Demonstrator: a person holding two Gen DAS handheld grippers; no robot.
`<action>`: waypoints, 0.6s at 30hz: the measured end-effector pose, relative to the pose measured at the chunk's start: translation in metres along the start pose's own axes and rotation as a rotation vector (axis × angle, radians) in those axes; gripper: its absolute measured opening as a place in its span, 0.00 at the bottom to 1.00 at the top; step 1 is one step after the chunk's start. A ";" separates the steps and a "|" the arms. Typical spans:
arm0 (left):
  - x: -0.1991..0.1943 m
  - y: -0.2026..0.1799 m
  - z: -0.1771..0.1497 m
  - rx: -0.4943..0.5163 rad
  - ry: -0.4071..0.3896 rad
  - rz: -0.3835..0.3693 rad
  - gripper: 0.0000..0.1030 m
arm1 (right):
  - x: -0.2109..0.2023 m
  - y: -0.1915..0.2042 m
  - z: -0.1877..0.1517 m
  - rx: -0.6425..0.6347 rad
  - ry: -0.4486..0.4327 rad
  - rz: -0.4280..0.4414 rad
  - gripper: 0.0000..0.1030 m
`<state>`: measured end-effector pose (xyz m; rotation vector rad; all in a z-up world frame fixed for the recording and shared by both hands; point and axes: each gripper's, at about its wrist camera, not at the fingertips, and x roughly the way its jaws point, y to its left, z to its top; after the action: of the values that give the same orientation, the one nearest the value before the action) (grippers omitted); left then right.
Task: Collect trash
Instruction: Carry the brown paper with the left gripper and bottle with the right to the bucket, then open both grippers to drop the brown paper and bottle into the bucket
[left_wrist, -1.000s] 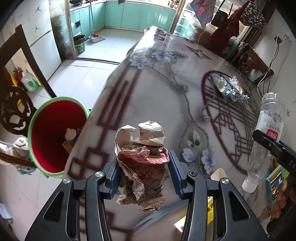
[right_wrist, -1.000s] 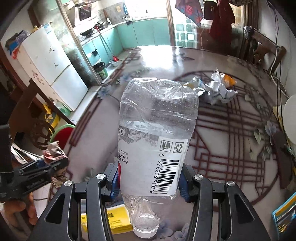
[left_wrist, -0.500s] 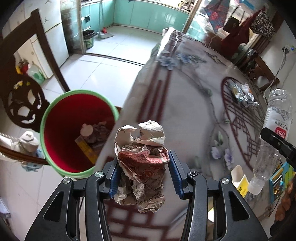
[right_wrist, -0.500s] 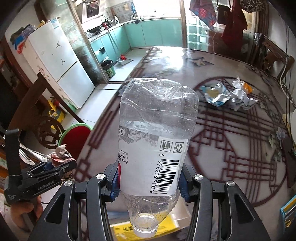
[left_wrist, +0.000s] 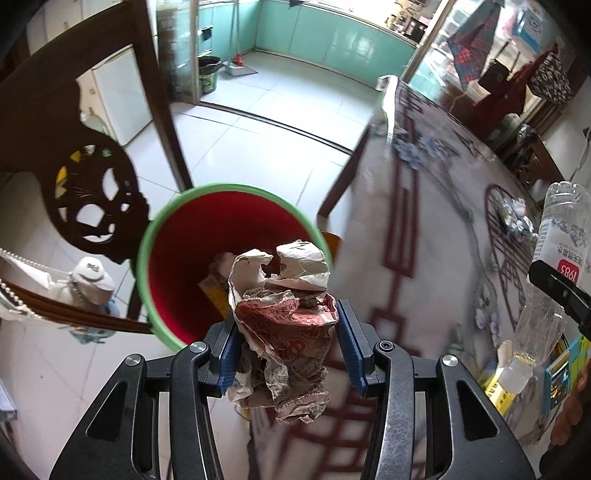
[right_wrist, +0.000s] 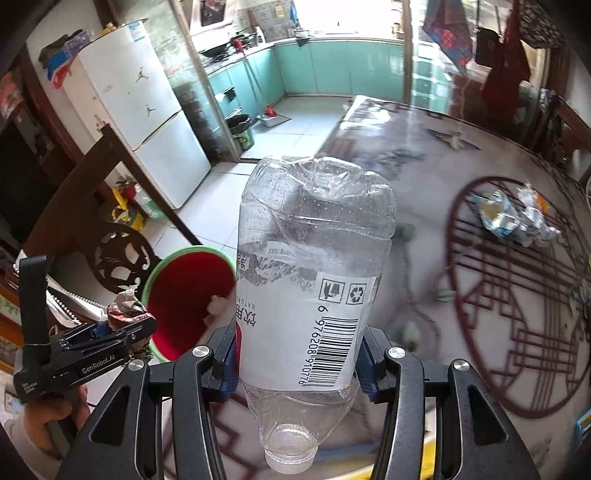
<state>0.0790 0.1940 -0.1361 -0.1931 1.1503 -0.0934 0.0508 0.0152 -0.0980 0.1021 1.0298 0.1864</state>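
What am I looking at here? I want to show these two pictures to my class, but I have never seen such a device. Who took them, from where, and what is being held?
No robot: a person carries a hand-held two-finger gripper in each hand, each with a wide-angle camera looking along its fingers. One picture comes from the left gripper, which is shut on a crumpled paper wrapper near the open red bin with a green rim on the floor; some rubbish already lies inside. The other comes from the right gripper, shut on an empty plastic bottle, cap end down. That view also shows the left gripper from the side. On the patterned table more crumpled wrappers remain.
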 end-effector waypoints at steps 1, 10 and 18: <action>0.000 0.005 0.001 -0.005 0.000 0.003 0.43 | 0.004 0.008 0.001 -0.008 0.004 0.005 0.47; 0.005 0.051 0.012 -0.045 0.013 0.011 0.43 | 0.036 0.063 0.013 -0.069 0.041 0.024 0.47; 0.022 0.065 0.021 -0.049 0.051 0.002 0.43 | 0.059 0.086 0.018 -0.095 0.083 0.041 0.47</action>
<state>0.1053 0.2564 -0.1611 -0.2340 1.2047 -0.0690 0.0868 0.1110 -0.1236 0.0291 1.1007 0.2785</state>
